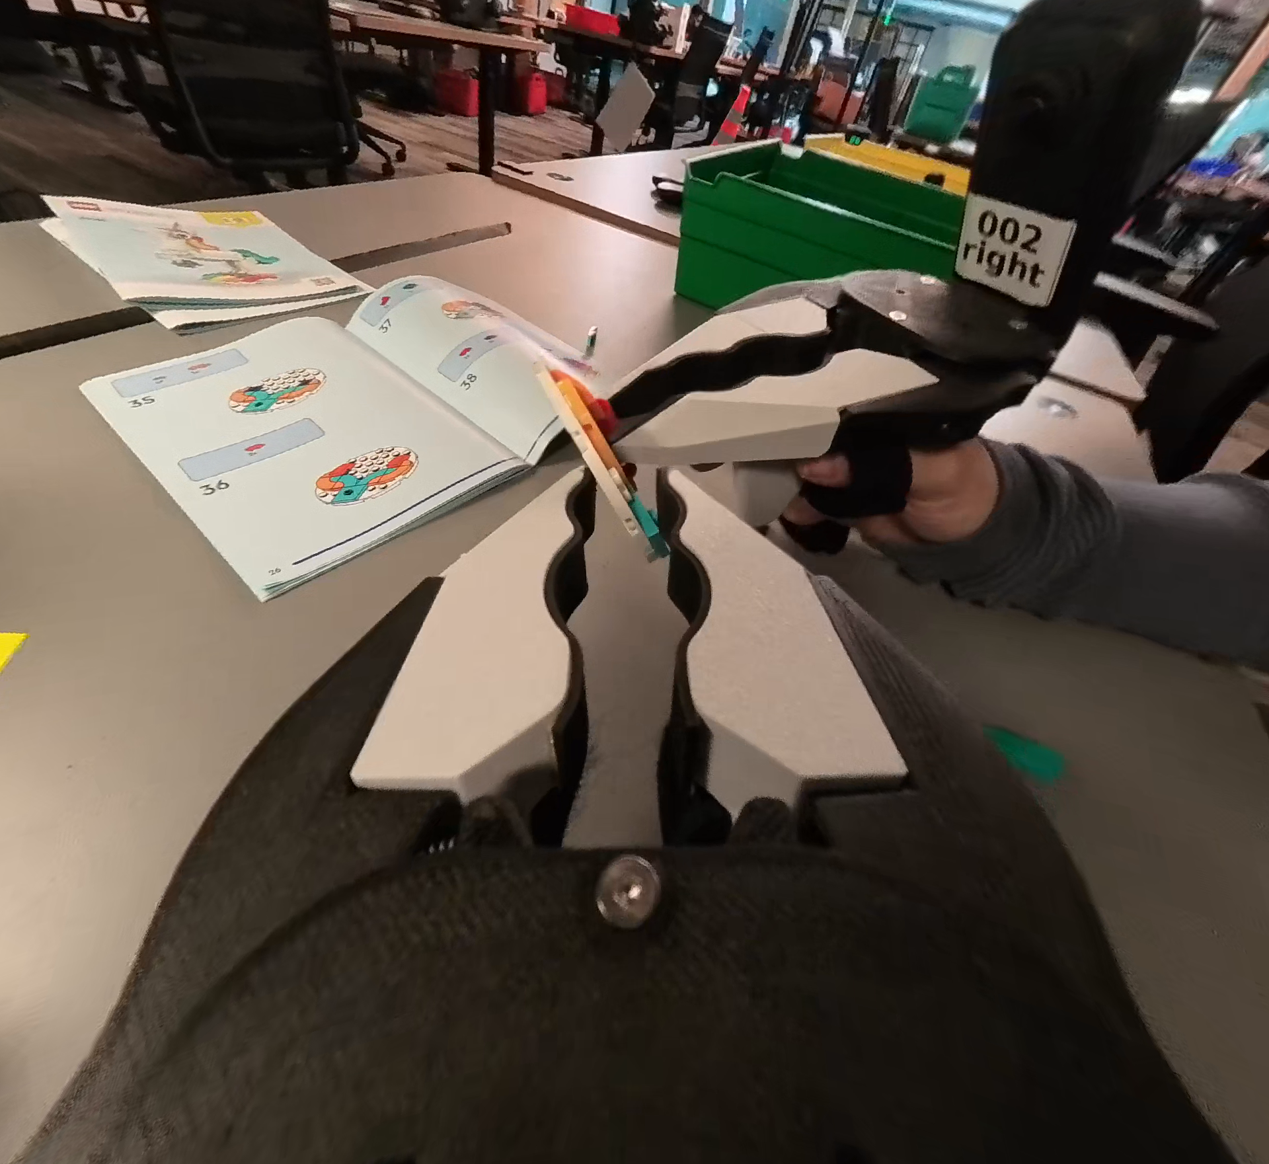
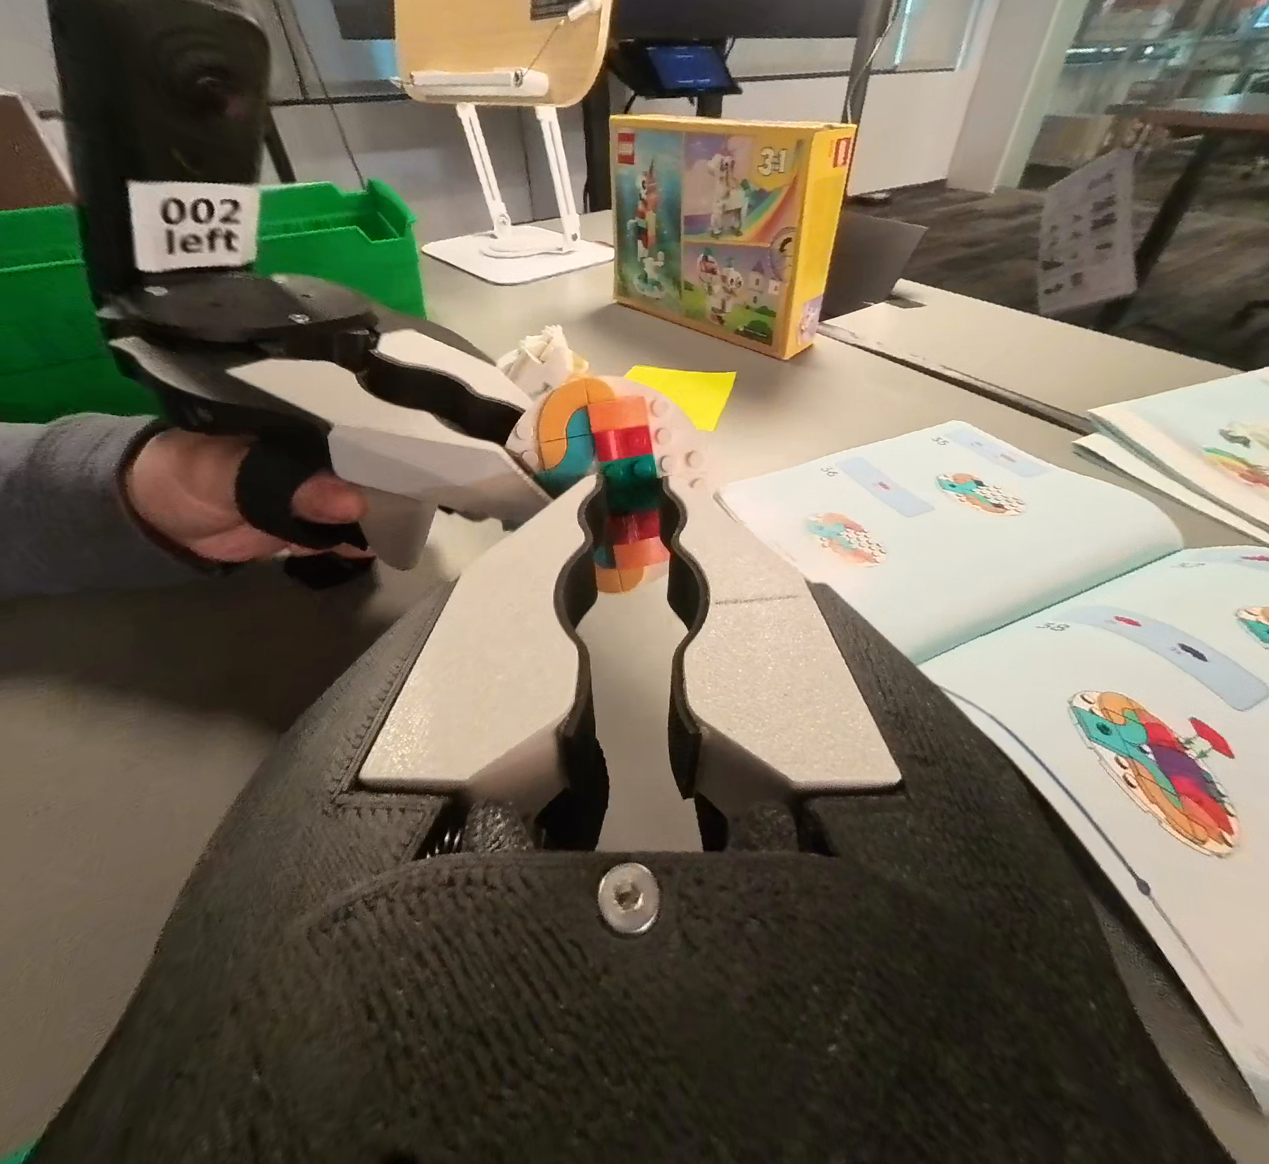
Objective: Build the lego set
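A grey table is seen in an open office. An open instruction booklet lies flat. The lego plate, raised on edge above bare tabletop, is gripped by the left gripper and right gripper from opposing sides.

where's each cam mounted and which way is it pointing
Left wrist view: on the left hand-held gripper, facing the lego base, open booklet and green bin; its own fingers show.
Right wrist view: on the right hand-held gripper, facing the lego box; its own fingers show.
Shared: base, booklet, bin, both grippers.
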### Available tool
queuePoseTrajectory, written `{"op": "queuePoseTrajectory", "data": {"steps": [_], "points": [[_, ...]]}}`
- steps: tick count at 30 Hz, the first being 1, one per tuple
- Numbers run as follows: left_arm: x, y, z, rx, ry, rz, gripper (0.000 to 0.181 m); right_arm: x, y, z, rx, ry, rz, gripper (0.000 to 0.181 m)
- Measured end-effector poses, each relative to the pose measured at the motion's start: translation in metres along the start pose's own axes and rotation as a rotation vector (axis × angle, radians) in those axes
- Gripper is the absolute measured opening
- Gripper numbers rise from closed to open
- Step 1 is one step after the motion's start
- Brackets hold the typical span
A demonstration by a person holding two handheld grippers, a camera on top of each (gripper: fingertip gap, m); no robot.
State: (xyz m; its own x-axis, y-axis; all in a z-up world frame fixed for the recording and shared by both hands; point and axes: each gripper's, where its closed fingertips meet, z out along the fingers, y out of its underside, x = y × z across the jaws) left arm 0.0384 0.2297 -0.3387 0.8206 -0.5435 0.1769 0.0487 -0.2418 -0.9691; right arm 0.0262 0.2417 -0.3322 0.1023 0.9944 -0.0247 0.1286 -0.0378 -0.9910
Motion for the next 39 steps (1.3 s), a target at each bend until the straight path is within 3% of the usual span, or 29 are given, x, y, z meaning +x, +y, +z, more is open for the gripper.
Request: {"op": "queuePoseTrajectory", "data": {"steps": [6, 13, 22, 31, 36, 39], "points": [[-0.01, 0.005, -0.002, -0.074, -0.135, 0.211, 0.006, -0.003, 0.01, -0.001, -0.074, -0.035, -0.037, 0.011], [-0.011, 0.003, 0.001, -0.052, -0.149, 0.032, 0.006, 0.001, 0.009, 0.002, -0.068, 0.055, -0.073, 0.012], [0.003, -0.001, 0.001, 0.006, 0.015, -0.143, 0.024, 0.001, 0.01, 0.002, -0.074, 0.065, -0.051, 0.009], [-0.006, -0.002, -0.002, 0.024, 0.024, -0.21, 0.009, 0.002, 0.0, -0.002, 0.012, 0.003, 0.063, 0.018], [-0.006, -0.012, -0.007, 0.087, 0.077, -0.248, 0.006, 0.021, -0.01, -0.01, 0.082, 0.097, 0.105, 0.046], [0.005, -0.018, -0.009, 0.125, 0.194, -0.295, 0.005, 0.011, -0.014, -0.012, 0.113, -0.044, 0.216, 0.036]]}}
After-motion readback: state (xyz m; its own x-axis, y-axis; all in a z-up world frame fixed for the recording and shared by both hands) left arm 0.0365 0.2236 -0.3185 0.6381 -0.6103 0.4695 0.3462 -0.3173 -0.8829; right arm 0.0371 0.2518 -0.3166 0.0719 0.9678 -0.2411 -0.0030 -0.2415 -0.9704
